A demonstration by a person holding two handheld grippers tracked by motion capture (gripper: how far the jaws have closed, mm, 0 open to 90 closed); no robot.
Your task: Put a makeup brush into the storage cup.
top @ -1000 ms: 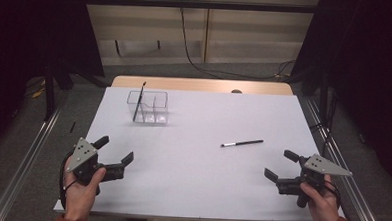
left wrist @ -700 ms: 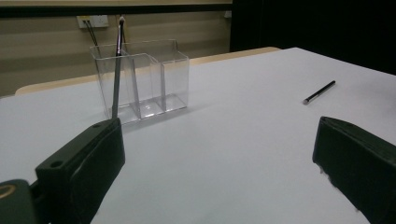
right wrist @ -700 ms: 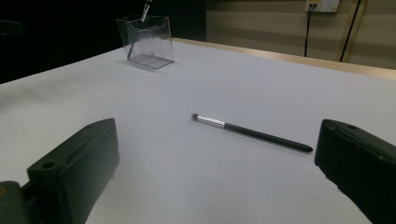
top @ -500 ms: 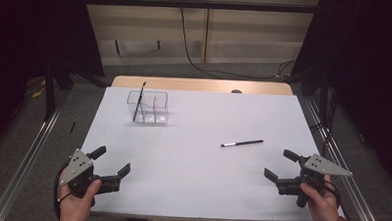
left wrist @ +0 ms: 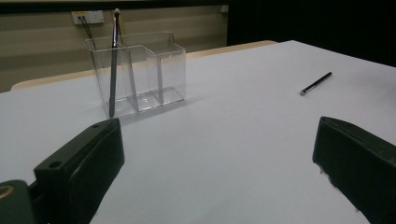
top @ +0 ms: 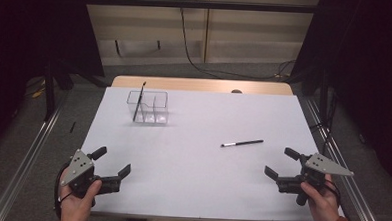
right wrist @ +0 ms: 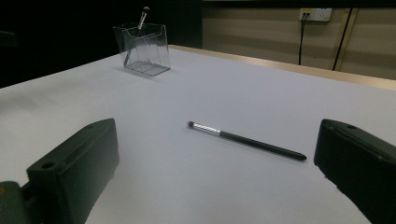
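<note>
A clear plastic organiser with three compartments stands at the back left of the white table. One slim brush leans upright in its left compartment. A second black brush lies flat right of centre. My left gripper rests open at the front left corner, nothing between its jaws. At the front right, my right gripper is open too, a short way in front of the lying brush.
A bare wooden strip shows along the table's far edge. Metal rails run along both sides of the table. Cables hang from a wall socket behind. Dark curtains flank the scene.
My left hand has drawn its gripper back toward the front edge and slightly left. The right gripper and both brushes have stayed put.
</note>
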